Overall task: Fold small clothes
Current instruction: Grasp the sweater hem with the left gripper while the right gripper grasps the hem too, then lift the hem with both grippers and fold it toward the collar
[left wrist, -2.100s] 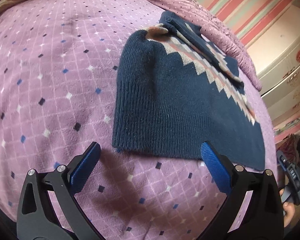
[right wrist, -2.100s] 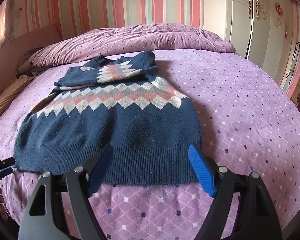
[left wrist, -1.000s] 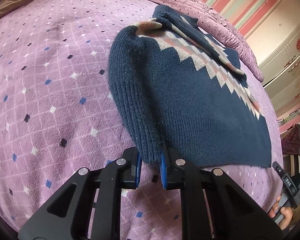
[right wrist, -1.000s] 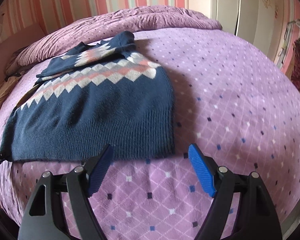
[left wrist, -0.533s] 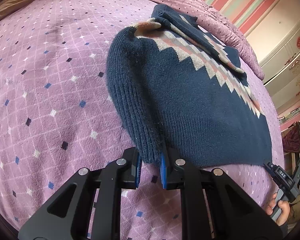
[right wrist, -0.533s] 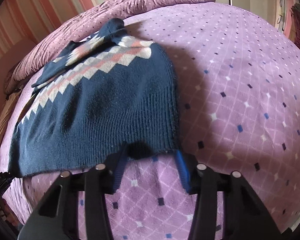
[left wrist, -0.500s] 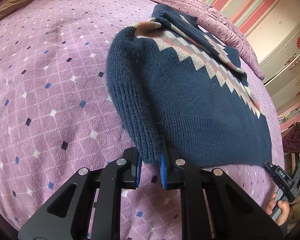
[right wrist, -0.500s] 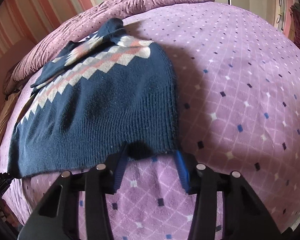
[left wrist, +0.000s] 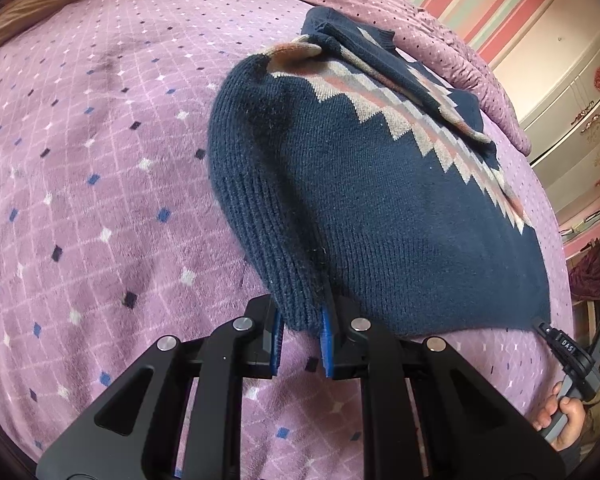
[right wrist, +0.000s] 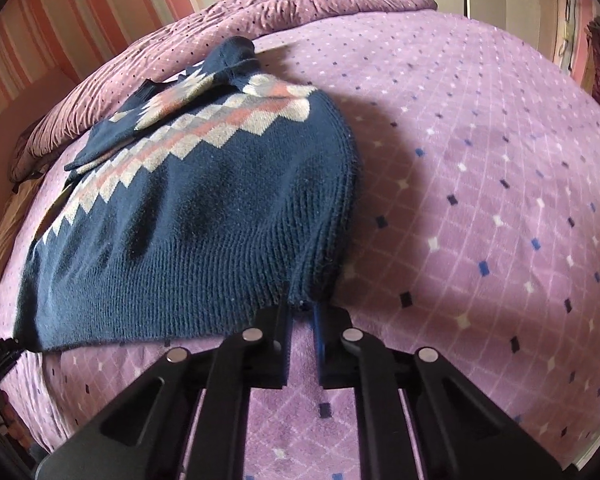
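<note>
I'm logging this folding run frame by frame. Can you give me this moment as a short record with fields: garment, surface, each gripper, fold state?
garment: navy sweater with a pink, grey and white zigzag band
surface: purple diamond-print blanket on a bed
left gripper: shut on the sweater's ribbed hem corner
right gripper: shut on the opposite hem corner
sleeves: already folded across the chest
fold state: both hem corners pinched and raised slightly; the body still lies spread flat, bottom-to-top fold not yet made
background: quilt bunched at the far edge

Coarse ribbed navy knit sweater [left wrist: 380,208] on soft, matt, plush purple bedspread [left wrist: 100,200].
</note>
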Motion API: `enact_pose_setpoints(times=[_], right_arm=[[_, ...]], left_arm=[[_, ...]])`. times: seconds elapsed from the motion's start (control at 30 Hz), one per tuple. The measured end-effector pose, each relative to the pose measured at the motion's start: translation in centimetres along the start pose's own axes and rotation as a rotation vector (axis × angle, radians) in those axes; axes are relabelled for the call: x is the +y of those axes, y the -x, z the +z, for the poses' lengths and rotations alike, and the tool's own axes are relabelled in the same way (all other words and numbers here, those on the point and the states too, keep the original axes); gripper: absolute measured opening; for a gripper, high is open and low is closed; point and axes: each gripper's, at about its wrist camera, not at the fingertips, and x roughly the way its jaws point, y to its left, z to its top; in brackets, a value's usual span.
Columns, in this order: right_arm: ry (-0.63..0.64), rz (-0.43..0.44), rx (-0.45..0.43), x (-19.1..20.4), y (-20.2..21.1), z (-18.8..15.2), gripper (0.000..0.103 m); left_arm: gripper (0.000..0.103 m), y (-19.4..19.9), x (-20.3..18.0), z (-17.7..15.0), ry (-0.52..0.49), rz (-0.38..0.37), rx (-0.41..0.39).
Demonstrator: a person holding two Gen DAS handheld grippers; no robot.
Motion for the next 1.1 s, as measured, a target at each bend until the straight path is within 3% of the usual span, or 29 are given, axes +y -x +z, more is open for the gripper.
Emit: enact_pose_setpoints(times=[0.37,0.6,0.9,1.1], right_arm=[[0.094,-0.015,-0.015,1.1,0.6,1.3,0.006],[0.131,-0.007,-0.095,1.9,2.1,2.6,0.006],[0.191,0.01,-0.161,4.4,2.1,7.0,0.006],[0.231,0.014,-0.208,6.6,1.0,11.3,0.006]], left_arm=[[0.009,0.4,-0.8,1.6,-0.043,0.0,-0.043],[0.009,1.1,-1.0,2.9,-0.053,-0.038,-0.074],[0.009,1.5,-2.7,7.2,-0.094,-0.03,-0.142],[0.009,0.8,-4.1,12.0,-0.132,-0.026,-0.197]])
